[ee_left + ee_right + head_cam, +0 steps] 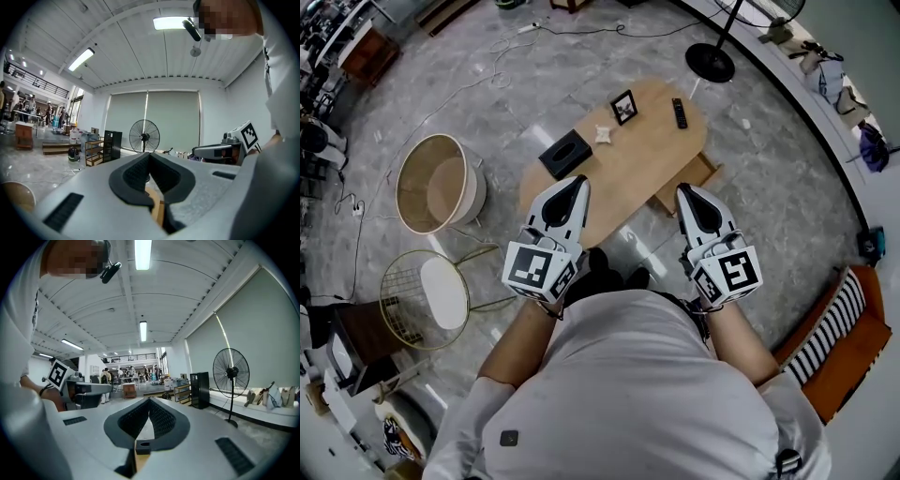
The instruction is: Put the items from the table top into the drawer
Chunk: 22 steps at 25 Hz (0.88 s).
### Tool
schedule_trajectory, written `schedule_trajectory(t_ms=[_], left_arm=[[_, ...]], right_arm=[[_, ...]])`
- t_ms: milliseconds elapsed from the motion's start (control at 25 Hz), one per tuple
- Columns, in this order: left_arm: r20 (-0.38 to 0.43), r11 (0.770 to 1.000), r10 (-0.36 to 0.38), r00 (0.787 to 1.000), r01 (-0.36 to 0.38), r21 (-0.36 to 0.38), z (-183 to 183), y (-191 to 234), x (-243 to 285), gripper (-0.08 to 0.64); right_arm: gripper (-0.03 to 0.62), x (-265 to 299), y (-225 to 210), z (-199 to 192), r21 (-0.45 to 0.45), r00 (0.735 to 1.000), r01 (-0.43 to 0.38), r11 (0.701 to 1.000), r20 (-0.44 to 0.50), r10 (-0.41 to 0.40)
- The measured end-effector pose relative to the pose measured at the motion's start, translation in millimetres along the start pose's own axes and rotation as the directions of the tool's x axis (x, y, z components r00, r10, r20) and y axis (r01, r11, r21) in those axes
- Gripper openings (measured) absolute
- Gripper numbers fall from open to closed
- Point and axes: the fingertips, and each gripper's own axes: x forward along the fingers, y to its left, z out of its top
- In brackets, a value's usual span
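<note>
We hold left claw [577, 183], right claw [684, 191] shut, empty | head view: surface [647, 150] | claw views only: ceiling lights [171, 22]

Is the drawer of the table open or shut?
Open: in the head view the drawer juts out from under the table top at its right.

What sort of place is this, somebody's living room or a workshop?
Most likely a big workshop hall with a mock lounge corner: a high ceiling with strip lights, cables across the stone floor, and one small wooden table near a standing fan.
</note>
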Motion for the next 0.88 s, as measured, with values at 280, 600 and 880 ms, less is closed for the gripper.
schedule_trajectory(t_ms=[280, 600, 880], left_arm=[[0.000, 1.000, -0.021, 1.000, 0.021, -0.008, 3.2, 50.6, 2.5, 0.009], [-0.003, 0.998, -0.056, 0.998, 0.056, 0.002, -2.6, 90.2, -3.3, 0.009], [-0.034, 0.999, -0.034, 0.999, 0.034, -0.004, -24.8, 118.5, 14.4, 0.009]], right_arm=[[0.023, 58.3, 15.5, 7.7, -0.007, 1.000, 0.013, 1.000, -0.002, -0.013], [0.023, 109.1, 38.6, -7.4, 0.007, 0.999, 0.006, 1.000, -0.041, -0.006], [0.023, 145.3, 26.6, -25.1, 0.012, 0.997, -0.011, 1.000, -0.080, 0.012]])
